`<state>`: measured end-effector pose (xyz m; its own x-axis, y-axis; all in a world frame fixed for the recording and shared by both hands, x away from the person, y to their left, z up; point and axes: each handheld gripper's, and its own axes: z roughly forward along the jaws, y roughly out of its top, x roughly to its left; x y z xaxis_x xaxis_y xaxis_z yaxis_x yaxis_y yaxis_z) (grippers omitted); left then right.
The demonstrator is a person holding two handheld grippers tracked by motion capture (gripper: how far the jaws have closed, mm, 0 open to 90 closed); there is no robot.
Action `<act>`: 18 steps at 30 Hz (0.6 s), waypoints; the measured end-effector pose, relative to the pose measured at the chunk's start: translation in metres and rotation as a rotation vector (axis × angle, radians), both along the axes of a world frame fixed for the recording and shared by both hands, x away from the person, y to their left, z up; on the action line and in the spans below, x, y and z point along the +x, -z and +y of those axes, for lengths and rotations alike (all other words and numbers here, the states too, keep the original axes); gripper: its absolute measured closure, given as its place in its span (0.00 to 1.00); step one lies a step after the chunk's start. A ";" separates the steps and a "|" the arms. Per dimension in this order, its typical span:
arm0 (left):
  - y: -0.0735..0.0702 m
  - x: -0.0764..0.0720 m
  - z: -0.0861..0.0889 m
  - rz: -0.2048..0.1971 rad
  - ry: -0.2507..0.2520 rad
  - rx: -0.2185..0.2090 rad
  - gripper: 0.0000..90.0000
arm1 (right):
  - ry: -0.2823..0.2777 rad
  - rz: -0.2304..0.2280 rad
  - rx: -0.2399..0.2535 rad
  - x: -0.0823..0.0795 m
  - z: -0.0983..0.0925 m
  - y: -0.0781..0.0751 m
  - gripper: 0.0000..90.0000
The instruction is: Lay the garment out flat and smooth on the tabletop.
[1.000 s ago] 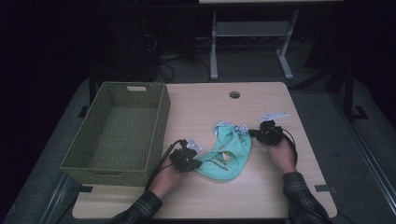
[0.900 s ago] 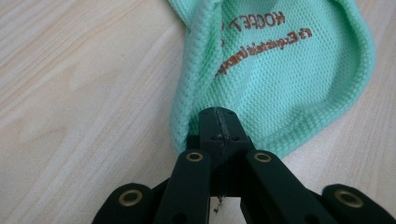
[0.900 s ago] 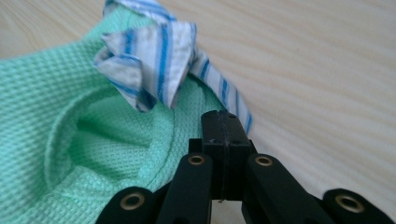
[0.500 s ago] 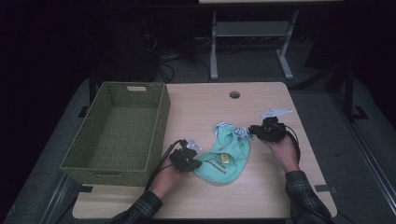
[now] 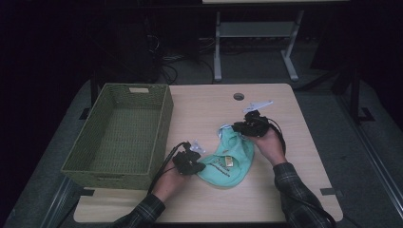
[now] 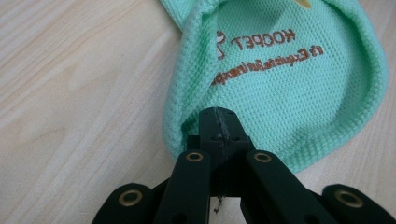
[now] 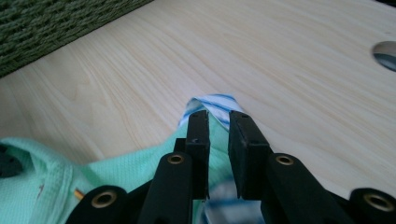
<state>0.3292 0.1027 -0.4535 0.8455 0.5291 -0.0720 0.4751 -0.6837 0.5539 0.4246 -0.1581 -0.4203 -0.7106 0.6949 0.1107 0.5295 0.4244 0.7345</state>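
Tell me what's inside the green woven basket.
The basket holds nothing visible: its woven floor lies bare in the high view. Its near wall hides the strip of floor right behind it. The mint garment lies on the table.

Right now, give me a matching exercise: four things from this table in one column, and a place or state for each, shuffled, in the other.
1. left gripper
2. right gripper
3. wicker basket
4. mint green garment

A. empty, at the table's left
B. jaws slightly apart around a striped edge
C. lies on the table between the grippers
D. shut on the garment's hem

Pairs: 1-D, 2-B, 3-A, 4-C
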 end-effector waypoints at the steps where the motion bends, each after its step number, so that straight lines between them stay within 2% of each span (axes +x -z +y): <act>1: 0.000 0.000 0.000 0.002 -0.002 -0.001 1.00 | -0.005 0.008 -0.003 0.002 0.004 0.002 0.86; 9: 0.000 0.000 0.000 0.007 -0.003 -0.004 1.00 | -0.011 0.042 -0.036 0.013 0.026 0.020 0.85; 18: 0.000 0.000 0.000 0.008 -0.001 -0.003 1.00 | -0.007 0.057 -0.094 0.018 0.029 0.042 0.81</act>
<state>0.3294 0.1030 -0.4534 0.8446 0.5294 -0.0802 0.4798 -0.6818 0.5522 0.4427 -0.1289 -0.4627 -0.7102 0.6988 0.0854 0.5657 0.4942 0.6601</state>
